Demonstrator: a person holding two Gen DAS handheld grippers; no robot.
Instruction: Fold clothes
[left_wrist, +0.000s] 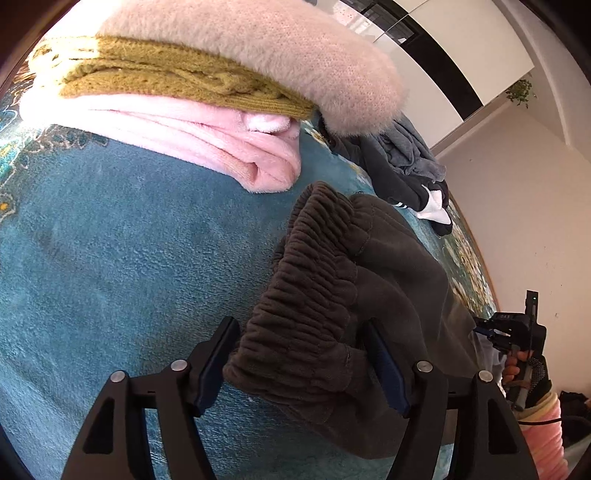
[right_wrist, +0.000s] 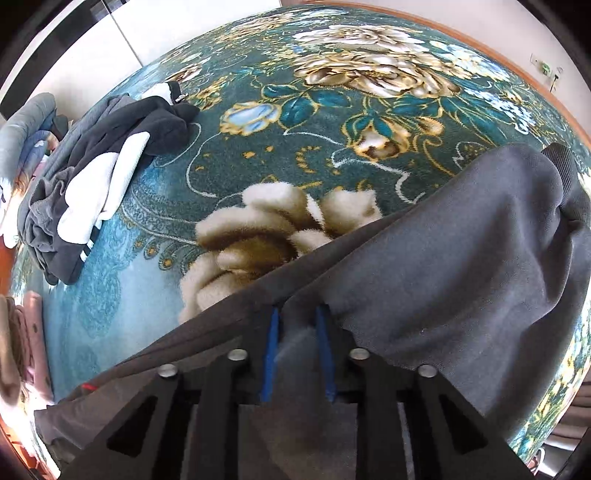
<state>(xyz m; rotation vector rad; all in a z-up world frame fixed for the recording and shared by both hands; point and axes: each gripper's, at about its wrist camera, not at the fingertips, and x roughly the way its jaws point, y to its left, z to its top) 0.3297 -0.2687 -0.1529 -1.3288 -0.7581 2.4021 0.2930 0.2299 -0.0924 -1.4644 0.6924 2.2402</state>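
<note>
The left gripper stands wide, its jaws astride the trousers' waistband to take it; the right gripper pinches the cloth, keeping the trousers stretched over the carpet

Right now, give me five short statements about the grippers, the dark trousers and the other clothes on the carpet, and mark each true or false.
1. The left gripper has its fingers spread around the gathered elastic waistband of the dark brown-grey trousers. True.
2. The right gripper is open and holds nothing. False: it is shut on the trousers' fabric.
3. The mustard cable-knit sweater lies on top of the stack. False: a fuzzy beige garment lies over it.
4. A folded pink fleece garment sits under the mustard sweater. True.
5. The black, grey and white clothes pile is neatly folded. False: it is crumpled on the teal floral carpet.
</note>
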